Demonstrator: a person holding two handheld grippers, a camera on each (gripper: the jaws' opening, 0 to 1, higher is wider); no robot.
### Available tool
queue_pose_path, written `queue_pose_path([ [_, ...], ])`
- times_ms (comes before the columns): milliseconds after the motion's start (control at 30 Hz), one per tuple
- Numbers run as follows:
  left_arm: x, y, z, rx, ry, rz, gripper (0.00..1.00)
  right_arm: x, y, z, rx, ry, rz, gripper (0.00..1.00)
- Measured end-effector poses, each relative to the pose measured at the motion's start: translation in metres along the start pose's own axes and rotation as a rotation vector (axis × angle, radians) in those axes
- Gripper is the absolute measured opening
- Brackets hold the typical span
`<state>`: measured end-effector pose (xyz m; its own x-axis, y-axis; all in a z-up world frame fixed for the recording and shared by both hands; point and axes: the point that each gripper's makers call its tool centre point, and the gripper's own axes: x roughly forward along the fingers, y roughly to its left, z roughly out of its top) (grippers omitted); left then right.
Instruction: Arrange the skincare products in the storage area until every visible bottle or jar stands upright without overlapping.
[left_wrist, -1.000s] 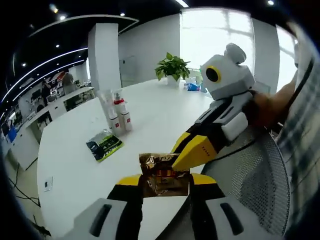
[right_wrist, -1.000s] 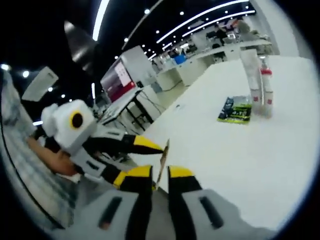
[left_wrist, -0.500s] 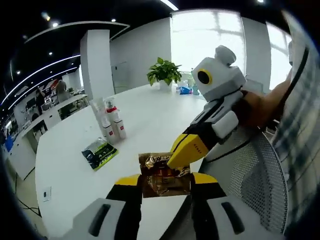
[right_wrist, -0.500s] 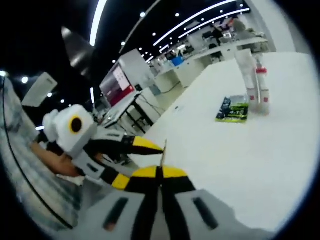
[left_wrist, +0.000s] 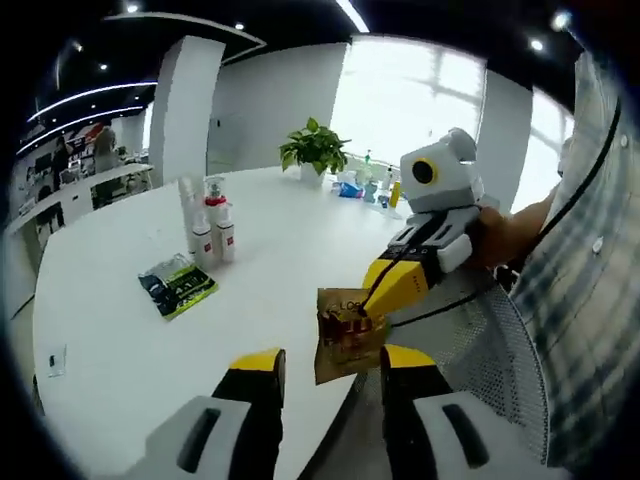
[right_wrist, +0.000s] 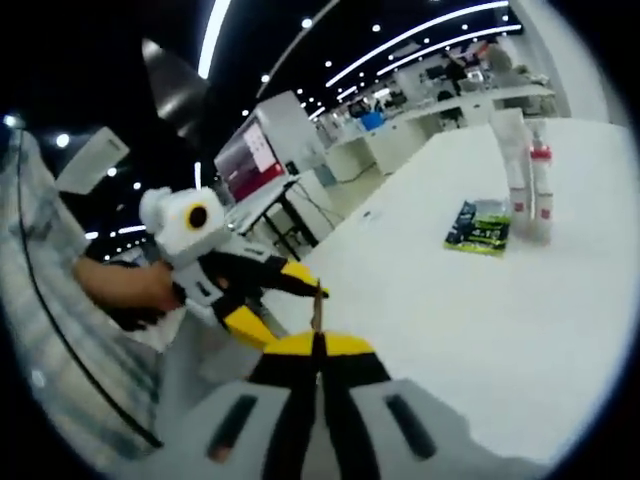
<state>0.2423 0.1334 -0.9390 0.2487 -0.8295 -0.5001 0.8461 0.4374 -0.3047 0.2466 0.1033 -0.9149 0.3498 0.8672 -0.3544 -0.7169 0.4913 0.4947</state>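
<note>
Released by the left gripper (left_wrist: 325, 365), 1 gold sachet (left_wrist: 345, 335) hangs clenched in the right gripper (right_wrist: 317, 345); seemingly 3 bottles (left_wrist: 205, 222) behind.

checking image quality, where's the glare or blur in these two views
Left gripper view: the windows are blown out white, while the gold sachet stays sharp. Right gripper view: the ceiling light strips glare, and the bottles look soft.

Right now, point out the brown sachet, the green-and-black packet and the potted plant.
brown sachet (left_wrist: 345, 345), left gripper view, middle of its printed face.
green-and-black packet (left_wrist: 178, 285), left gripper view, centre of the flat pack on the table.
potted plant (left_wrist: 313, 148), left gripper view, its leaves.
</note>
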Motion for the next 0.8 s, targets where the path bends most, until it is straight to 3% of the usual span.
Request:
queue_pose_path([
  [67, 0.001, -0.008, -0.004, 0.006, 0.027, -0.061, 0.38, 0.000, 0.004, 0.000, -0.007, -0.001, 0.021, 0.00],
  [167, -0.001, -0.011, -0.002, -0.018, 0.026, -0.096, 0.31, 0.001, 0.012, -0.003, -0.036, 0.014, 0.056, 0.00],
  [267, -0.002, -0.017, 0.004, -0.093, -0.029, -0.139, 0.27, 0.002, 0.022, -0.010, -0.041, 0.051, 0.111, 0.00],
  [333, -0.002, -0.018, 0.001, -0.114, -0.024, -0.155, 0.26, 0.003, 0.026, -0.012, -0.064, 0.059, 0.121, 0.00],
  [367, -0.001, -0.018, -0.002, -0.110, -0.012, -0.158, 0.22, 0.002, 0.030, -0.013, -0.067, 0.061, 0.133, 0.00],
  [433, -0.002, -0.028, -0.006, -0.119, -0.001, -0.222, 0.14, 0.001, 0.029, -0.014, -0.078, 0.059, 0.123, 0.00],
  [500, -0.005, -0.028, -0.006, -0.122, -0.009, -0.226, 0.11, 0.000, 0.028, -0.013, -0.074, 0.058, 0.124, 0.00],
  [667, -0.013, -0.037, -0.001, -0.206, -0.041, -0.299, 0.02, -0.002, 0.029, -0.008, -0.045, 0.035, 0.150, 0.01],
  [800, -0.017, -0.038, 0.008, -0.281, -0.083, -0.328, 0.00, -0.004, 0.033, 0.002, 0.007, -0.025, 0.190, 0.04],
])
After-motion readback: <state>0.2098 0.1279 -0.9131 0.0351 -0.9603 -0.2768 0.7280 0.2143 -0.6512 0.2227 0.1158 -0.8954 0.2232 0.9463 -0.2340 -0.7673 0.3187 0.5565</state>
